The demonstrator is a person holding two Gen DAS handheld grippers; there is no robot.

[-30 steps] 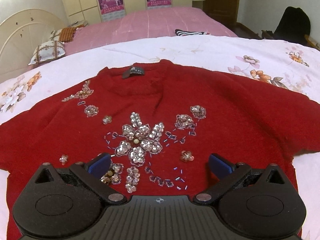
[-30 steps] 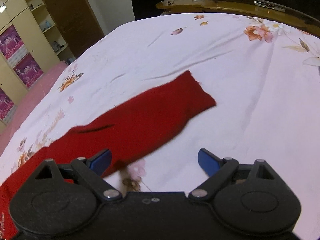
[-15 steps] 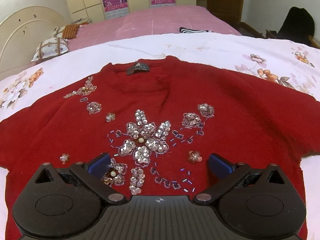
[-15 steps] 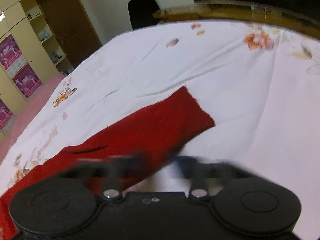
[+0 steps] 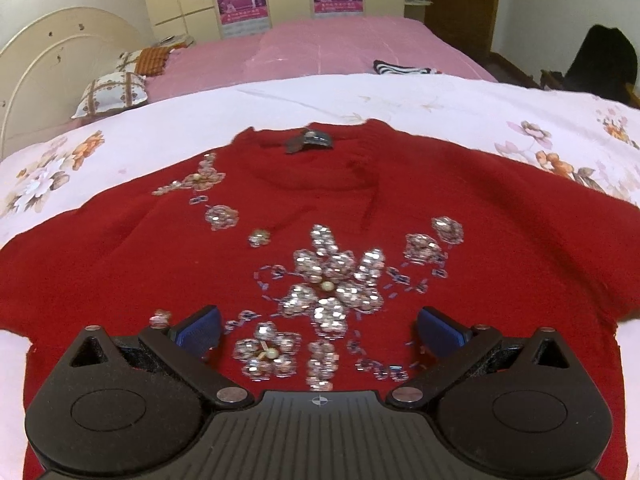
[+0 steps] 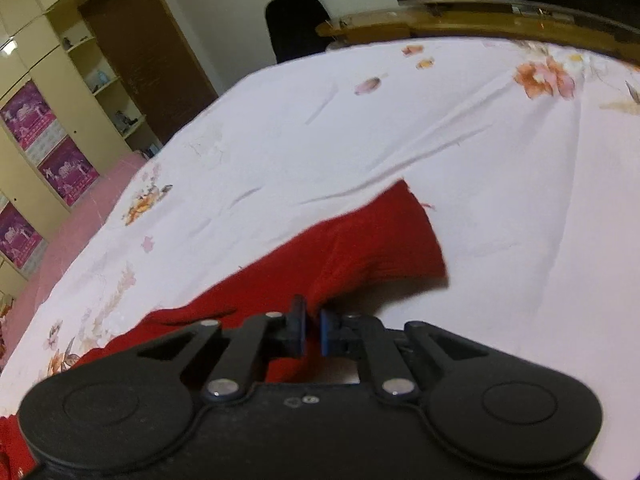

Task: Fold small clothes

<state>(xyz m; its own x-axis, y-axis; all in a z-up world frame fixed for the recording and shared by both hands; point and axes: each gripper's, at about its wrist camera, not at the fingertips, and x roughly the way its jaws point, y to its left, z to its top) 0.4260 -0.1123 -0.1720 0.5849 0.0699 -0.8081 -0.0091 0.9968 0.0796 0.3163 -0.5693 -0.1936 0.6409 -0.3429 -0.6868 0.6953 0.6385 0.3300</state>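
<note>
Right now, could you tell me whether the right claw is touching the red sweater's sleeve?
Touching. The right wrist view shows the right claw shut, with sleeve fabric pinched between its pads.

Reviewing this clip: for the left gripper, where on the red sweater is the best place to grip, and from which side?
Judging by its flat, spread pose, the red sweater is best pinched at its plain near hem corner, from the bed-side edge, avoiding the sequin flowers. The left gripper hangs open above them.

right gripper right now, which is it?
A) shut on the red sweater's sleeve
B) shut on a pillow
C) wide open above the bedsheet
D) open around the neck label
A: the right gripper has its pads pinched together on the lower edge of the red sweater's sleeve, which bunches up off the floral bedsheet.
</note>
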